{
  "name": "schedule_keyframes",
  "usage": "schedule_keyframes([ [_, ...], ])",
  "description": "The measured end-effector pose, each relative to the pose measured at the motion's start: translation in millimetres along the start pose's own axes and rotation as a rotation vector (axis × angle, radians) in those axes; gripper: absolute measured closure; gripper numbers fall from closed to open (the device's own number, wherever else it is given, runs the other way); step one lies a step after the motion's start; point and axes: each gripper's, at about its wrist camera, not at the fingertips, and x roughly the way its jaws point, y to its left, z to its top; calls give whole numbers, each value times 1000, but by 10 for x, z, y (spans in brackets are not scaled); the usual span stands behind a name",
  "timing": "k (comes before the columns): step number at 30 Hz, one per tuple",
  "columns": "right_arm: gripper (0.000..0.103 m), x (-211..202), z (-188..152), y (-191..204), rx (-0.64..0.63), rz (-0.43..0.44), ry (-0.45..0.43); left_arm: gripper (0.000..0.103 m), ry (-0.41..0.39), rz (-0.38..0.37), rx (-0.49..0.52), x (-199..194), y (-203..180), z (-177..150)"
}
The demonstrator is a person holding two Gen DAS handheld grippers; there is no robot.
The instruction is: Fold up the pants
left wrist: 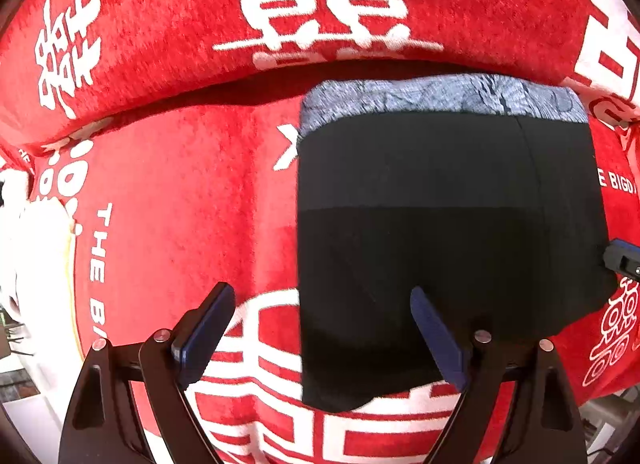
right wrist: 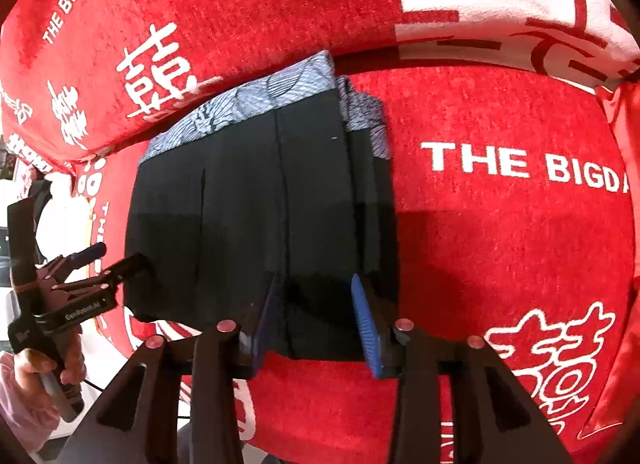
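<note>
Right wrist: one folded pants, two tools spread apart.

left gripper jaws apart; right gripper likewise

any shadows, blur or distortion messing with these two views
Left wrist view: strong fisheye bending of the red cover; a shadow band darkens the near half of the black pants, hiding fabric detail. Right wrist view: same curving; the pants throw a hard shadow to the right; print stays sharp, edges slightly soft.
</note>
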Motion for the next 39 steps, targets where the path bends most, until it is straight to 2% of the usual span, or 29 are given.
schedule_keyframes([
  [5,57,3,40,-148,29,-11,3,13,-10,-4,-30,40,151,135],
  [7,53,-2,77,-190,36,-5,5,13,-8,-31,-53,49,216,181],
  [9,47,-16,117,-214,36,22,5,13,-13,-89,-80,44,300,258],
  [11,38,-22,177,-240,43,55,16,13,-2,-136,-82,77,349,332],
  [17,36,65,340,-357,81,102,40,13,40,-172,-86,269,408,399],
  [19,36,54,366,-372,88,88,27,13,6,-169,-101,223,436,416],
  [22,36,-84,456,-299,55,104,-59,13,-64,-157,-94,124,414,469],
  [24,42,-152,546,-240,46,119,-109,13,-89,-150,-92,113,382,547],
  [25,53,-164,620,-191,43,135,-125,13,-83,-143,-93,153,361,599],
  [26,62,-150,672,-160,40,142,-125,13,-75,-131,-96,192,347,642],
  [29,77,-14,824,-34,3,88,-94,13,-48,-106,-109,380,328,694],
  [31,80,126,855,1,-34,44,-70,13,-32,-115,-136,486,365,679],
  [32,81,249,848,-8,-58,-27,-36,7,-36,-118,-147,518,384,667],
  [33,81,321,823,-35,-63,-34,-22,3,-42,-109,-145,534,413,669],
  [37,81,297,759,-196,25,54,-34,0,-45,-108,-132,577,486,629],
  [39,81,263,686,-212,27,58,-21,0,-45,-103,-118,544,497,622],
])
